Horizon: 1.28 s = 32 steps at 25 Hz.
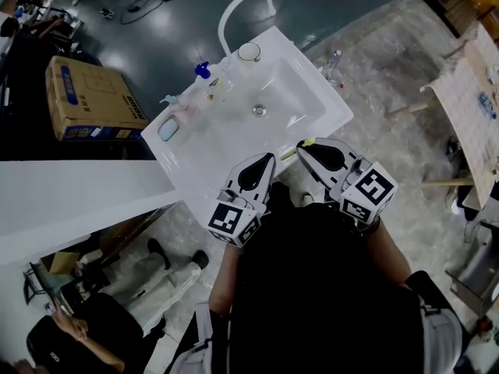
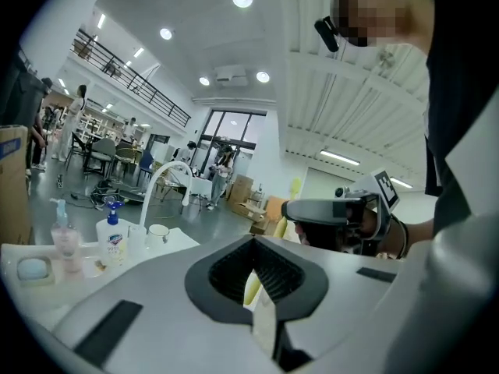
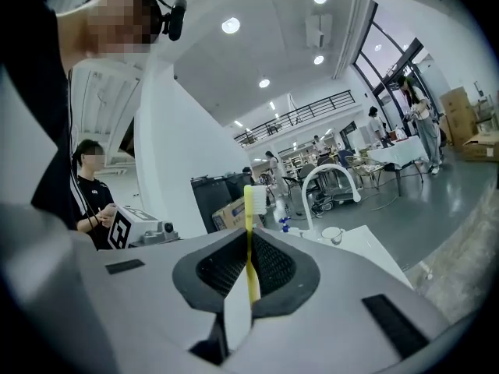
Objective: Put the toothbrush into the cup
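One white rectangular sink surface [image 1: 226, 142] fills the middle of the head view. Its sunken basin lies bare between the near edge and the far rim, so the way across is open. A brown cardboard box [image 1: 93, 100] stands on the dark floor well off the surface's left corner.

At the near edge, the left gripper [image 1: 270, 157] and the right gripper [image 1: 301, 146] sit side by side, just apart, both aimed out over the basin. The left gripper's fingers [image 2: 234, 275] are closed together and I can make out nothing gripped between them. The right gripper's fingers [image 3: 273, 271] are clamped on a yellow toothbrush with a white bristle head [image 3: 251, 244]. It stands upright in the grip, with the head above the fingers.

A curved white faucet [image 1: 234, 6] arches over the far rim. Along the left rim stand a blue-topped pump bottle [image 1: 203, 71], a pale pink bottle [image 1: 178, 106] and a small soap dish [image 1: 168, 128], all clear of the basin. The small white cup [image 1: 249, 51] stands on the far rim just beside the faucet's base, across the basin from the toothbrush.
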Available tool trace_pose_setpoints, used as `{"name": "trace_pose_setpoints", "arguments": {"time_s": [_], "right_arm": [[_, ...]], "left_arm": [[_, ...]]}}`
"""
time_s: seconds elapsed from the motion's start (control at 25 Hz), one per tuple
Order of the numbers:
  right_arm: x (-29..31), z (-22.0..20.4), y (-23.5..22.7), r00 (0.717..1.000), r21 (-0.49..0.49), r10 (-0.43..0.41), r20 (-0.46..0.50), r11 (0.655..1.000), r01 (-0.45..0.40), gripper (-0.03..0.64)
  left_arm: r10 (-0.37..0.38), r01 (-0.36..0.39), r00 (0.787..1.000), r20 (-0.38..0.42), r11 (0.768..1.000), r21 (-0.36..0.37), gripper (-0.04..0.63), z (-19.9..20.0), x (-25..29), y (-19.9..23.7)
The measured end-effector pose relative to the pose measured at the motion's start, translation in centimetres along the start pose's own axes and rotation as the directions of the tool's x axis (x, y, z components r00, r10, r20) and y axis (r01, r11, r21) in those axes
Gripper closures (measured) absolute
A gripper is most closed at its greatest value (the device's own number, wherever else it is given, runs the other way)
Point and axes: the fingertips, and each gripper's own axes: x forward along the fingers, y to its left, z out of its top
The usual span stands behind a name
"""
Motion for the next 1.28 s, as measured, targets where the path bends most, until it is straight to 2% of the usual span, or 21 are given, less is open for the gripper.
{"name": "trace_pose_setpoints", "arguments": {"time_s": [0.16, 0.4, 0.56, 0.84, 0.96, 1.12, 1.28], "right_arm": [[2.7, 1.3, -0.9, 1.0, 0.0, -0.018, 0.003, 1.0, 0.018, 0.589], [5.1, 2.0, -2.6, 0.999, 0.024, -0.034, -0.006, 0.999, 0.035, 0.589], [6.2, 2.4, -3.8, 0.999, 0.034, -0.03, -0.019, 0.999, 0.031, 0.589], [7.9, 3.0, -6.3, 0.999, 0.075, -0.006, -0.034, 0.997, 0.008, 0.589], [8.8, 3.0, -7.9, 0.999, 0.082, 0.009, -0.033, 0.997, -0.007, 0.589], [10.2, 3.6, -10.7, 1.0, 0.111, 0.015, -0.012, 0.994, -0.014, 0.589], [12.2, 3.7, -14.0, 1.0, 0.121, 0.015, 0.0, 0.993, -0.014, 0.589]], "left_arm": [[-0.047, 0.047, 0.999, 0.014, 0.999, -0.008, 0.588, 1.6, 0.7, 2.7], [-0.063, 0.063, 0.998, -0.001, 0.998, -0.007, 0.588, 1.9, 1.7, 5.5], [-0.047, 0.046, 0.999, -0.01, 0.998, -0.036, 0.588, 2.0, 2.5, 6.7], [0.006, -0.007, 1.0, -0.027, 0.999, -0.041, 0.588, 2.0, 4.0, 8.7], [0.018, -0.02, 0.999, -0.037, 0.998, -0.059, 0.588, 1.6, 5.1, 9.7], [0.017, -0.023, 0.999, -0.048, 0.993, -0.118, 0.588, 1.0, 7.2, 11.2], [0.03, -0.039, 0.996, -0.078, 0.993, -0.11, 0.588, 0.4, 9.7, 13.2]]}}
